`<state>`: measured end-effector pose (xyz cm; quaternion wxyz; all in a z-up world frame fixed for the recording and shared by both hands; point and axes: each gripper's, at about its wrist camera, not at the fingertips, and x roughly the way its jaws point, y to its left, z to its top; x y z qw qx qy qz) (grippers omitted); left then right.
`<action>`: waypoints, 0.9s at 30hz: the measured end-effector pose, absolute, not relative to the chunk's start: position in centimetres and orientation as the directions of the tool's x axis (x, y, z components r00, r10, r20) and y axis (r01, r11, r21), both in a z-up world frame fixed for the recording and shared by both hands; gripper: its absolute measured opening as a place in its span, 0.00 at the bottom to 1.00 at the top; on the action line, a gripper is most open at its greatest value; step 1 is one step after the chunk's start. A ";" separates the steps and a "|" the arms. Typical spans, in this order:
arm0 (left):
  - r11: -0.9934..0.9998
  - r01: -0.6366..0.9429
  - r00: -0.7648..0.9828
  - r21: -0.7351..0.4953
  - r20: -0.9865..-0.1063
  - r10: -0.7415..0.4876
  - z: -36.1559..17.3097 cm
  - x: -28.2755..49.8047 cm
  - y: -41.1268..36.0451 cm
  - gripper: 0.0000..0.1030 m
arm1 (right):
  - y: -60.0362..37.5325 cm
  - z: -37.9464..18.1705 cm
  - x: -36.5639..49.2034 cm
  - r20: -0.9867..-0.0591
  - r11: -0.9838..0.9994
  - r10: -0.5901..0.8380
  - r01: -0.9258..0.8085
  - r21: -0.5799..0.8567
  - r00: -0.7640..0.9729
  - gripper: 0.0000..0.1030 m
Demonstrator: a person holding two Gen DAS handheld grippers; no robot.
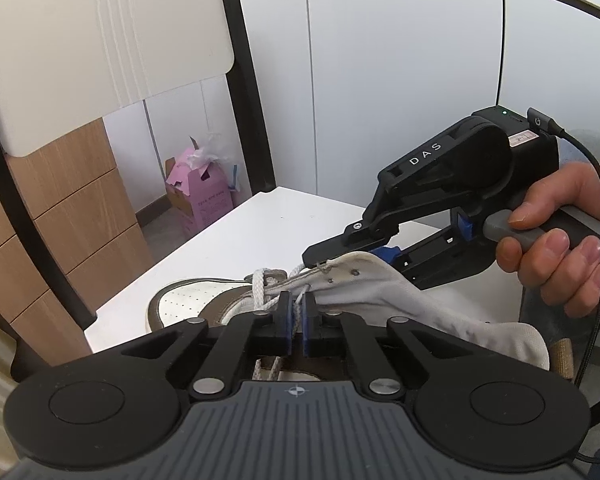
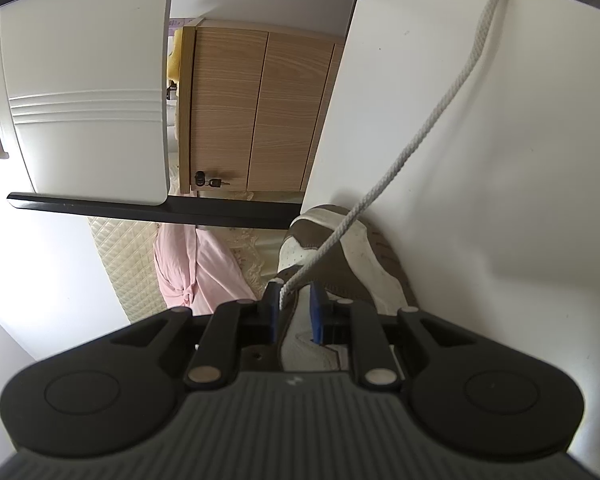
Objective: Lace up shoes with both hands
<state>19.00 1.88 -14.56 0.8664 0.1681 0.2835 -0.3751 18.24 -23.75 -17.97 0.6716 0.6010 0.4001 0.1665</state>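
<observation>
The left hand-held gripper (image 1: 299, 314) pinches the lace (image 1: 296, 312) straight ahead over the shoe (image 1: 204, 300), while the right hand-held gripper (image 1: 374, 254) clamps its collar from the right.

At right of the left wrist frame, a bare-skinned hand (image 1: 556, 236) is showing beside a black "DAS"-marked right gripper (image 1: 340, 256) trailing a black cable (image 1: 596, 184).

Table (image 1: 260, 216): bare surface open beyond and left of the shoe (image 1: 188, 300). Shoe: sits at the near table corner, toe outward. Right gripper (image 1: 364, 258): over the shoe's collar, closing off the right-hand approach. Lace (image 2: 420, 148): runs taut across the tabletop, crossing the path above the shoe. Chair (image 1: 100, 40): stands just off the table's left edge. Box (image 1: 200, 192): on the floor, well apart.
</observation>
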 end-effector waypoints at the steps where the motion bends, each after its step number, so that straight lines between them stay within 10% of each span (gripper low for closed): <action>1: 0.662 0.746 0.556 0.076 -0.618 -0.556 -14.6 19.0 1.9 0.05 | -23.7 -17.9 18.2 -0.337 0.222 0.706 0.258 0.941 0.623 0.18; 27: 0.661 0.750 0.539 0.027 -0.605 -0.586 -14.8 19.6 1.7 0.03 | -23.5 -17.2 18.3 -0.301 0.210 0.713 0.217 0.953 0.633 0.26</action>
